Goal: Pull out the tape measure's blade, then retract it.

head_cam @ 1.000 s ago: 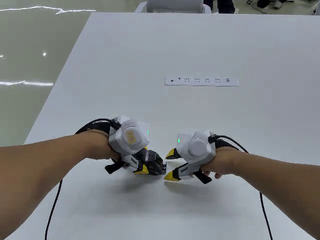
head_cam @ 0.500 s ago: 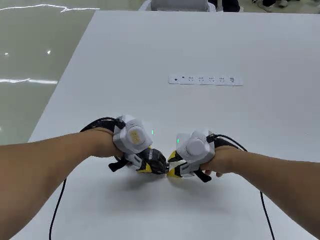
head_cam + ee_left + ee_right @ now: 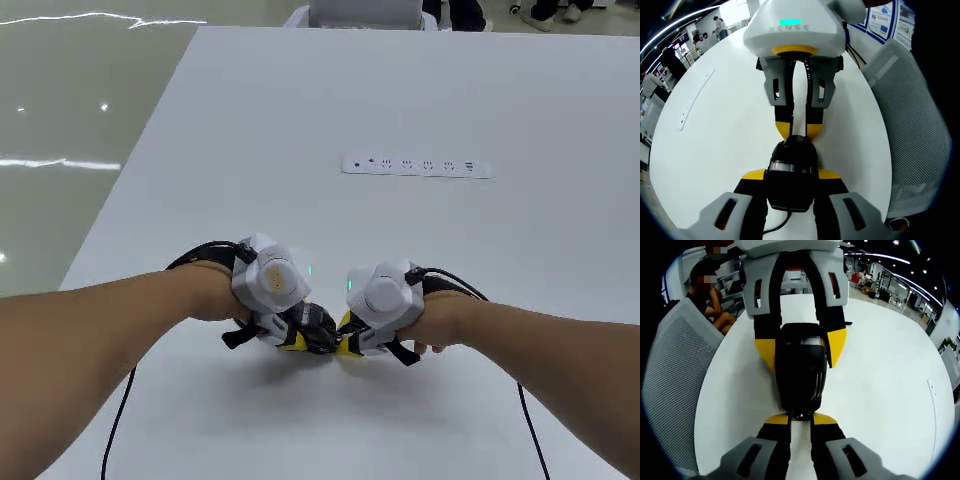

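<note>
The black tape measure [image 3: 318, 328] sits low over the white table [image 3: 400, 90], held from the left by my left gripper [image 3: 303, 336]. In the left gripper view, the left gripper [image 3: 791, 173] is shut on the tape measure [image 3: 791, 162], yellow tips on both of its sides. From the right, my right gripper [image 3: 345, 342] meets its front end. In the right gripper view, the right gripper [image 3: 793, 419] has its yellow tips pressed together at the blade tip, where the tape measure [image 3: 800, 370] ends. No blade length shows outside the case.
A white power strip [image 3: 417, 166] lies farther back on the table. Black cables [image 3: 120, 420] trail from both grippers toward the near edge. A grey mesh chair [image 3: 920, 125] stands by the table's near side. The table's left edge drops to a shiny floor [image 3: 60, 120].
The right gripper has moved left onto the tape measure's front end and gone from open to shut. The left gripper has kept hold of the case, drifting slightly right.
</note>
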A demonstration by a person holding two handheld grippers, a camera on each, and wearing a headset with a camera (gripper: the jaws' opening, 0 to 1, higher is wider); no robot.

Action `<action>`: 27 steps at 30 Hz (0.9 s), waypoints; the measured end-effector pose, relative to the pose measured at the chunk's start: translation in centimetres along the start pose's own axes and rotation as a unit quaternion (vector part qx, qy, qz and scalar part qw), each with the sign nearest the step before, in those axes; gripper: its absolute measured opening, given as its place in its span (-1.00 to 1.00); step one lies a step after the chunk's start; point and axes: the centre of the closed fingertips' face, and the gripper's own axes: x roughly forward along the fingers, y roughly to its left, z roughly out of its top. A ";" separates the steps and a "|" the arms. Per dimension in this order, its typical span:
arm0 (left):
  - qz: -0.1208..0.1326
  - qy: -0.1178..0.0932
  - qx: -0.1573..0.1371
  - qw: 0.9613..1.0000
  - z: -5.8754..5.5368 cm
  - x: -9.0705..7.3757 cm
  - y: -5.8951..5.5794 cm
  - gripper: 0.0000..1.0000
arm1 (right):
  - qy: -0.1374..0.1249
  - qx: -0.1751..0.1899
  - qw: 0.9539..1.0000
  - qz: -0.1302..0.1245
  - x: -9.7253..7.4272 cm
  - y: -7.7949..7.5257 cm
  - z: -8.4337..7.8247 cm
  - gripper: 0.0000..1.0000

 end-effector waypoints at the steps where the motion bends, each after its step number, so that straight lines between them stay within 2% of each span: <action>1: 0.000 0.000 0.001 1.000 0.0 0.0 0.0 -0.40 | 0.004 -0.004 1.000 0.000 0.0 0.0 0.0 -0.74; 6: 0.001 0.000 0.002 1.000 0.0 0.1 0.0 -0.40 | 0.007 0.002 1.000 0.004 -0.1 0.0 -0.3 -0.75; 9: 0.000 0.000 0.004 1.000 0.0 0.1 0.0 -0.40 | 0.017 -0.009 1.000 0.003 -0.2 0.1 -0.4 -0.76; 27: 0.001 -0.003 -0.005 1.000 0.0 0.1 -0.2 -0.40 | 0.019 -0.016 1.000 0.006 -0.5 0.1 -0.8 -0.77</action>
